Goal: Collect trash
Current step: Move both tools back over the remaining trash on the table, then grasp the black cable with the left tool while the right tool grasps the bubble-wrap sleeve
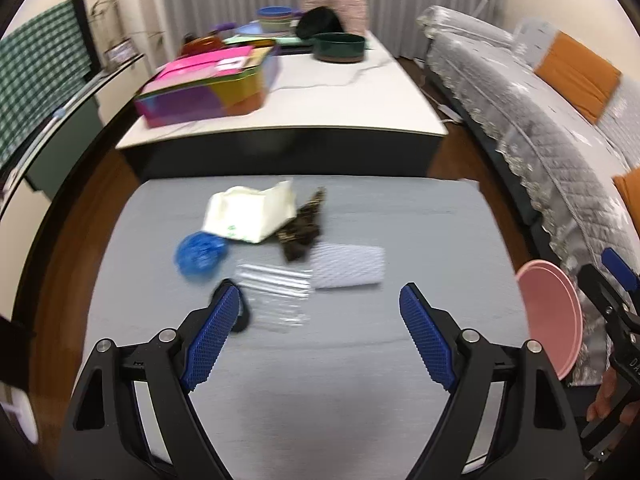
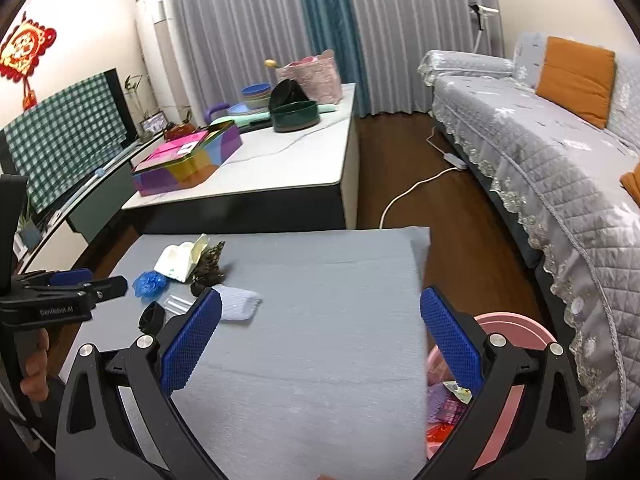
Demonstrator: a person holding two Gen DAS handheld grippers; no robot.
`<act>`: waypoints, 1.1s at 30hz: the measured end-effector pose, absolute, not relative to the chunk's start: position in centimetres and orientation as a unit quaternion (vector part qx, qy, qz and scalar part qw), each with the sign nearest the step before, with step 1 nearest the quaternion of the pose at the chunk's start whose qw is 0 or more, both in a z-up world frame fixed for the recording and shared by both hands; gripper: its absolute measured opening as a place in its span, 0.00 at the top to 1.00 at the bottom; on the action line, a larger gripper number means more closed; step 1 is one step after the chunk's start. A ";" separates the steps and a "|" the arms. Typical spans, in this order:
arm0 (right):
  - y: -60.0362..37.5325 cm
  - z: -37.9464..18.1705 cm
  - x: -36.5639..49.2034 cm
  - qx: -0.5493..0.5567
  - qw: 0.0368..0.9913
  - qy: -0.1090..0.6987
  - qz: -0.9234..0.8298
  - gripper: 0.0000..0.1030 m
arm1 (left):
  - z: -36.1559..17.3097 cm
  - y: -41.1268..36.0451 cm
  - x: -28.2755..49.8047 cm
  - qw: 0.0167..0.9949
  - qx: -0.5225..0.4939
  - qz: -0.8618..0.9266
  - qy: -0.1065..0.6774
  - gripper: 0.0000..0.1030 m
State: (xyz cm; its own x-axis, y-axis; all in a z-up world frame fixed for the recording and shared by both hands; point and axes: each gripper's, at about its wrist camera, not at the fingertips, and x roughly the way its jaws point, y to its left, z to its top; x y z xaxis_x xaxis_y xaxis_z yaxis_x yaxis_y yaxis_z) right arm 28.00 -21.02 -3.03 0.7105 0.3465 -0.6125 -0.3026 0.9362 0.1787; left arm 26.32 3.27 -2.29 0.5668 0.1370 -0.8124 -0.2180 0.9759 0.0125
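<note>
Trash lies in a cluster on the grey table [image 1: 360, 380]: a white paper carton [image 1: 248, 212], a crumpled blue plastic [image 1: 200, 256], a dark brown wrapper [image 1: 302, 228], a white foam net [image 1: 346, 266], a clear plastic pack [image 1: 276, 292] and a small black piece [image 1: 242, 316]. My left gripper [image 1: 319, 289] hovers open just short of the cluster, nothing between its blue pads. My right gripper [image 2: 320, 298] is open and empty over the table's right half. A pink bin [image 2: 516, 332] beside the table's right edge holds colourful scraps [image 2: 448, 404].
Beyond the grey table stands a white marble table [image 2: 280, 168] with a colourful box [image 2: 188, 160] and bowls. A grey-covered sofa [image 2: 540, 152] runs along the right. A white cable [image 2: 412, 188] crosses the wooden floor.
</note>
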 end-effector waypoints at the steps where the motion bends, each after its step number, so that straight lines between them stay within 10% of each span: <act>1: -20.7 -3.1 28.1 0.031 0.924 0.339 0.176 0.05 | -2.4 3.8 26.1 0.883 -0.047 0.106 0.454 0.22; 33: -4.2 -16.3 37.2 -0.065 0.851 0.459 0.246 0.05 | -15.4 15.5 30.0 0.818 -0.134 0.132 0.544 0.22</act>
